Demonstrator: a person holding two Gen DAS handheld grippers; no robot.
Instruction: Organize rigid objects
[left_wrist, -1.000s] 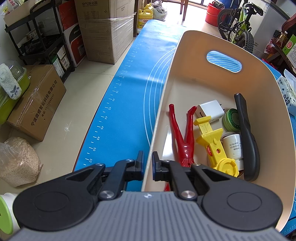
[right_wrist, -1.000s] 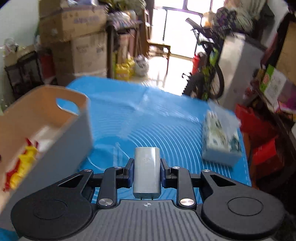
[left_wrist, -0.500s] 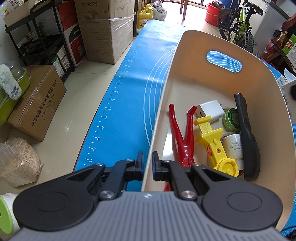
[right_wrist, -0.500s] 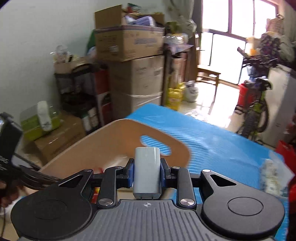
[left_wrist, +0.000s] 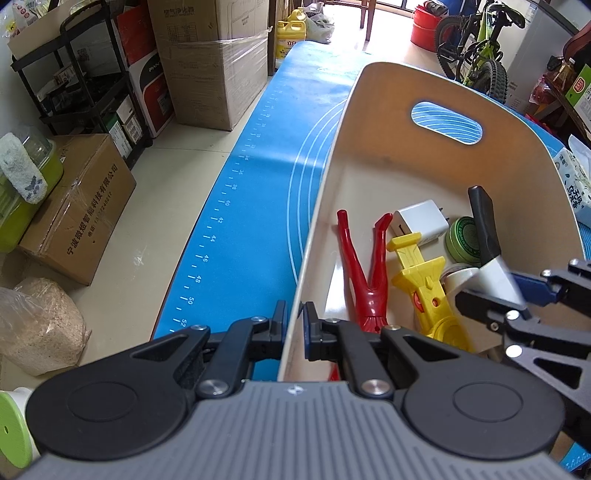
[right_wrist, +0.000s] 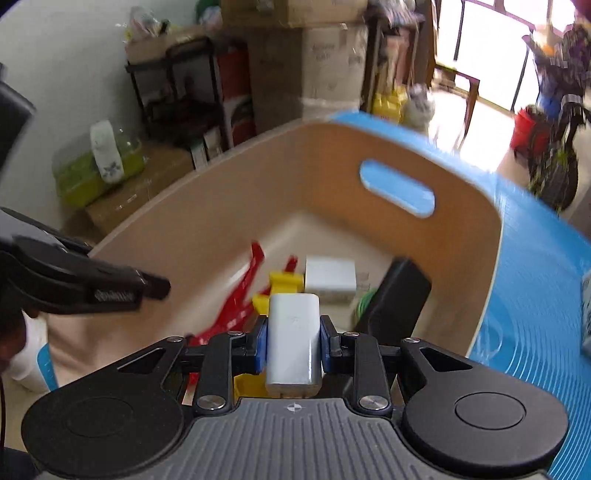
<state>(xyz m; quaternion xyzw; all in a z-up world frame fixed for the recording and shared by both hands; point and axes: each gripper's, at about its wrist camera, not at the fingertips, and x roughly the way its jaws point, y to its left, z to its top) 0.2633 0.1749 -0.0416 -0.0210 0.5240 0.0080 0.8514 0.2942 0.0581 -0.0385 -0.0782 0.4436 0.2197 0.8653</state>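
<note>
A beige bin (left_wrist: 384, 147) with a slot handle stands on the blue mat (left_wrist: 258, 177). My left gripper (left_wrist: 293, 326) is shut on the bin's near left wall. Inside lie red toy pliers (left_wrist: 360, 266), a yellow toy tool (left_wrist: 421, 273), a white charger cube (left_wrist: 421, 221), a green tin (left_wrist: 461, 240) and a black handle (left_wrist: 484, 221). My right gripper (right_wrist: 293, 341) is shut on a white power adapter (right_wrist: 293, 343) and holds it above the bin's inside (right_wrist: 258, 199). It shows at the right of the left wrist view (left_wrist: 498, 280).
Cardboard boxes (left_wrist: 218, 66) and a black shelf (left_wrist: 85, 74) stand on the floor to the left. A tissue pack (left_wrist: 576, 184) lies on the mat right of the bin. A bicycle (left_wrist: 476, 48) stands at the back.
My right gripper has swung left with the adapter, from over the open mat to over the bin. It has come into the left wrist view. The left gripper has not moved.
</note>
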